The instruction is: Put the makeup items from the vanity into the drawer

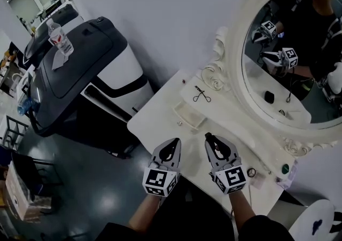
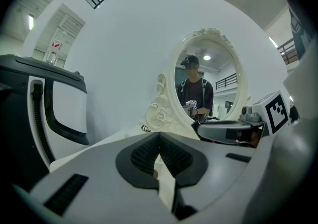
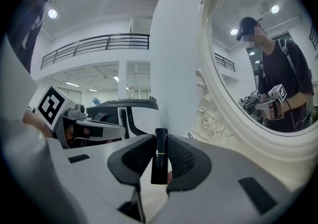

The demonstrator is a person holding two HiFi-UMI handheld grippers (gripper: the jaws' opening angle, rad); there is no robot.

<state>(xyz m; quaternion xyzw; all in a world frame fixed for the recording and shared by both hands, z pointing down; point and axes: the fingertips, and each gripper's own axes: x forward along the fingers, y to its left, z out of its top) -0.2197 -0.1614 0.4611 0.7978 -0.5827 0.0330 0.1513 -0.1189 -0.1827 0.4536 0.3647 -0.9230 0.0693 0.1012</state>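
Clamped upright in the right gripper [image 3: 160, 142]: a slim black cylindrical lipstick tube [image 3: 159, 163] with a thin bright band round its middle. Pinched on either side by the ribbed dark pads, top end poking just above the jaw tips.

Jaws of the left gripper [image 2: 159, 136] pressed together at the tips, with nothing between them.

Both grippers side by side, near each other but apart, over the front edge of the white vanity tabletop [image 1: 155, 125]. Both pointing toward the oval mirror in its white carved frame [image 1: 243, 26].

Lying flat on the tabletop close to the frame's scrolled foot: a dark metal eyelash curler [image 1: 201, 94]. Just in front of that, a shallow rectangular white tray [image 1: 188, 115].

Toward the tabletop's right end, beside the right gripper's marker cube: a small dark ring [image 1: 251, 172] and a small round green item [image 1: 285, 169], both too small to identify.

Left of the vanity, a large black-and-white machine [image 1: 80, 69], with a clear plastic water bottle [image 1: 60, 37] standing on top.
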